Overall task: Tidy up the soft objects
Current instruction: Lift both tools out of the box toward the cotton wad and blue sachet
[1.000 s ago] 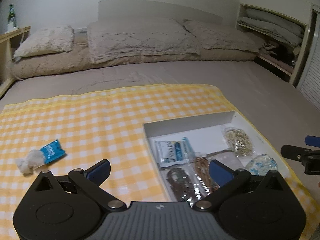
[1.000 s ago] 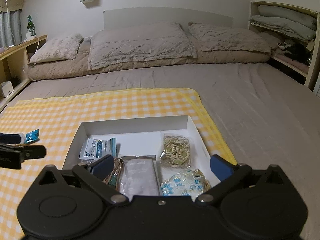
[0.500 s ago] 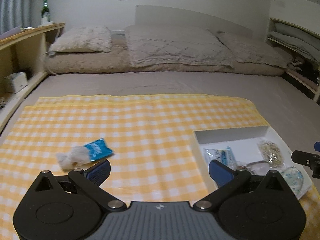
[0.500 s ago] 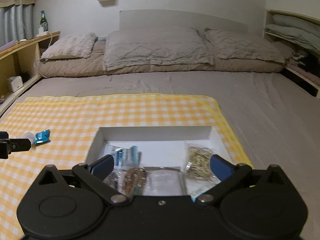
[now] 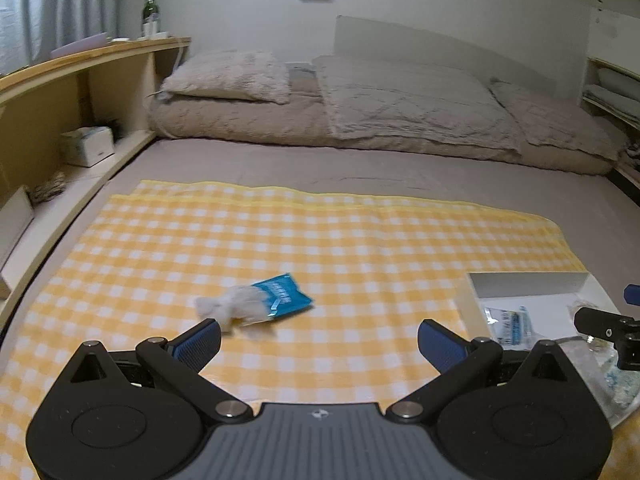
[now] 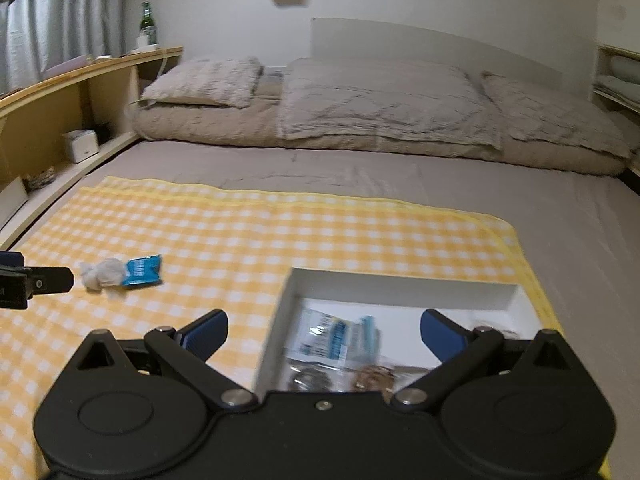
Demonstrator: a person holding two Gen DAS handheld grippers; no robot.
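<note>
Bed with a grey-brown sheet (image 5: pixel 280 164) fills both views, and a yellow and white checked cloth (image 5: pixel 320 240) lies flat on top of it. On the cloth rests a small blue packet with a fluffy white lump at one end (image 5: pixel 260 304). In the left wrist view it sits just past the left gripper (image 5: pixel 318 336), at about 11 o'clock from the gap between the fingers, close to the left blue pad (image 5: pixel 200 340) but not held. The left gripper is spread wide with nothing in it.

A shallow white cardboard box (image 6: pixel 400 284) sits on the cloth at the right. Inside it lies a clear packet with blue print (image 6: pixel 336 336), and some other clear bags near the front that are too blurry to name. The right gripper (image 6: pixel 324 332) hovers over the front of the box. Its jaws are spread wide too, and they hold nothing. From the right wrist view the blue packet is far off at 10 o'clock, well apart from the box.

Grey-brown pillows (image 5: pixel 400 96) line the top of the bed. A wooden shelf (image 5: pixel 80 64) runs along the left side, with a green glass bottle (image 5: pixel 150 10) standing on it.
</note>
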